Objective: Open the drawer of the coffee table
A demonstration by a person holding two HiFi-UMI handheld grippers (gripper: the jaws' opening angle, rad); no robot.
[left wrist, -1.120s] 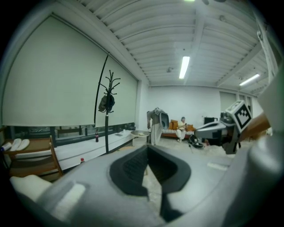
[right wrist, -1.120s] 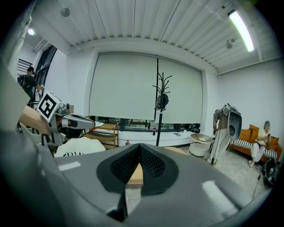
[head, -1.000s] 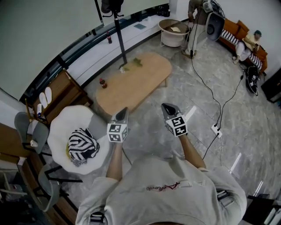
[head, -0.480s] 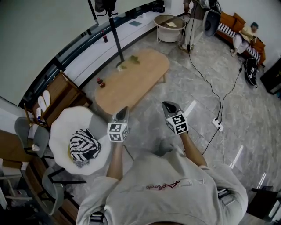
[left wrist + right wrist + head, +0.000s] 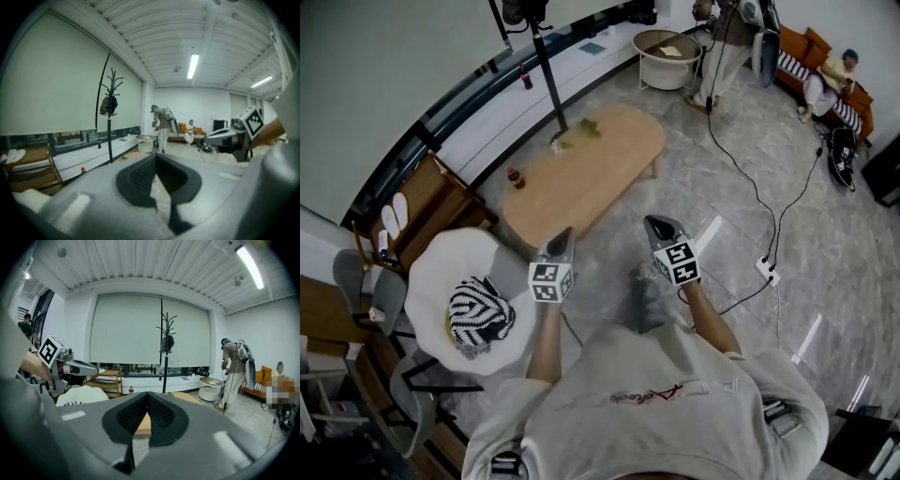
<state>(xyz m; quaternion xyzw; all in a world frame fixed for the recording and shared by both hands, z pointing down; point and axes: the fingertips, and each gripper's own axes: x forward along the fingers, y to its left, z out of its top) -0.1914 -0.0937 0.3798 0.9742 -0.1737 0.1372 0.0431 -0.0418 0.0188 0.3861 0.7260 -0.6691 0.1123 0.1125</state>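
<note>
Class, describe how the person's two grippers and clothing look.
Both the left gripper and right gripper are grey, tapering to a point, with black ribbed fingers. Each carries a white cube printed with black square markers. The person wears a pale top with reddish script.

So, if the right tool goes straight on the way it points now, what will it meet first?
Probably the coffee table: its wooden top lies just beyond the tips of the shut right tool. Depth is unclear, so it may meet the floor before the table instead.
</note>
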